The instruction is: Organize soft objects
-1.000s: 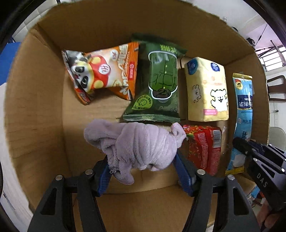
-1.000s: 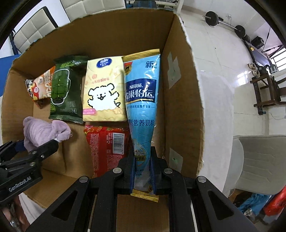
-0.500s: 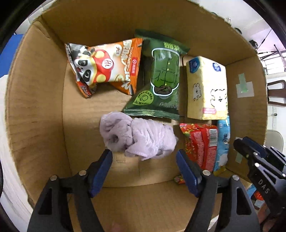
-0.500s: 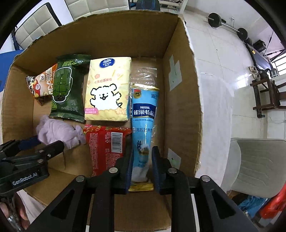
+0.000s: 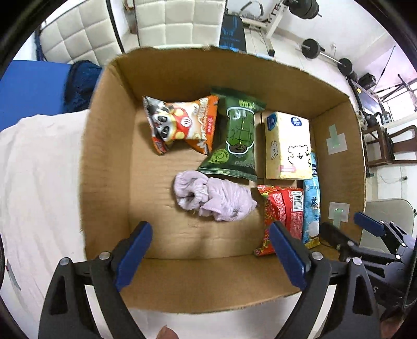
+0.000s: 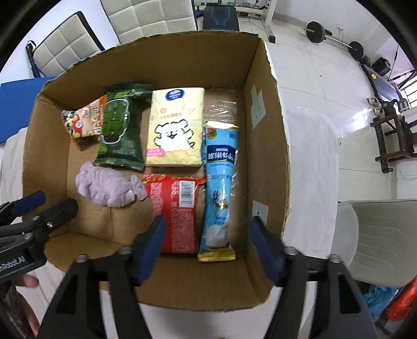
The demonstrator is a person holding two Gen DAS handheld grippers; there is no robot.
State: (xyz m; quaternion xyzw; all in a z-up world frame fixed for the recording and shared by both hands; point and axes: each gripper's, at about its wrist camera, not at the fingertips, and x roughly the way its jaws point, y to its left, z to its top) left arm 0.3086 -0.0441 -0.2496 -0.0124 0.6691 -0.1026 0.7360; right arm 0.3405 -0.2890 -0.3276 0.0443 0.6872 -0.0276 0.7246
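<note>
Both grippers hang above the open cardboard box (image 5: 109, 161) with their blue-padded fingers spread wide and nothing between them. Seen from the left wrist, the left gripper (image 5: 209, 256) sits over the near edge of the box, its two pads framing bare cardboard floor. Just ahead of it lies the crumpled lilac cloth (image 5: 213, 199), resting loose on the box floor, clear of both pads. From the right wrist, the right gripper (image 6: 208, 247) straddles the near right part of the box; the long blue milk-powder pouch (image 6: 220, 193) lies flat on the floor along the right wall, its gold bottom seal pointing toward the camera, not touched by either pad.

A red snack pack (image 6: 177, 211) lies just left of the pouch and right of the cloth, barcode up. Behind these, in a row along the far side, sit an orange panda snack bag (image 5: 182, 122), a dark green packet (image 5: 235, 138) partly overlapping it, and a yellow tissue pack (image 5: 286, 146) with a white dog printed on it.

Outside, the box stands on a white-covered surface (image 5: 36, 182); white padded chairs (image 6: 146, 18) and barbell weights (image 6: 316, 31) stand further off on the tiled floor.
</note>
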